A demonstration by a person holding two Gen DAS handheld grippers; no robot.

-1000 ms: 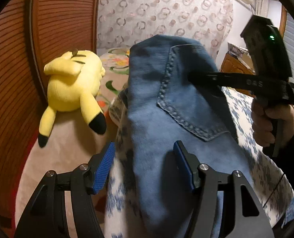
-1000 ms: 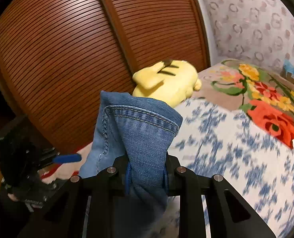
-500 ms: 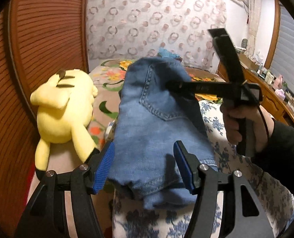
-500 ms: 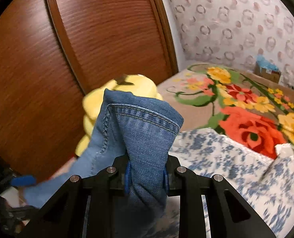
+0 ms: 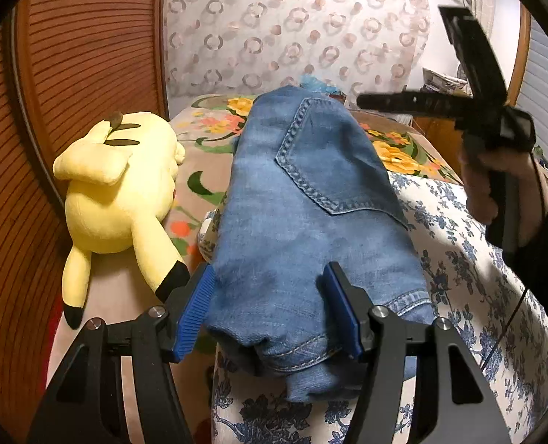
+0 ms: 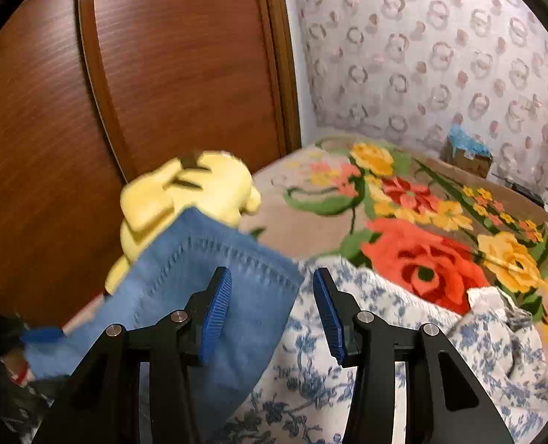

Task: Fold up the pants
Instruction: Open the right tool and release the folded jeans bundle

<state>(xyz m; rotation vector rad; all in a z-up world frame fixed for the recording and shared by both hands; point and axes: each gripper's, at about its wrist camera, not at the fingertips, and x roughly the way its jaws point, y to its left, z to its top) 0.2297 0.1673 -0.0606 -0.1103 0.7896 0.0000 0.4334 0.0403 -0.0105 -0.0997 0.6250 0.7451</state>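
Matt stitched denim pants [image 5: 303, 199], fuzzy plush toy [image 5: 118, 188], glossy wood doors [image 6: 185, 59]

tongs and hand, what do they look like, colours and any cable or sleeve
Both tongs, left and right, are black angular frames with silver screws and ribbed blue pads. The right hand is bare, with a dark sleeve and thin black cable.
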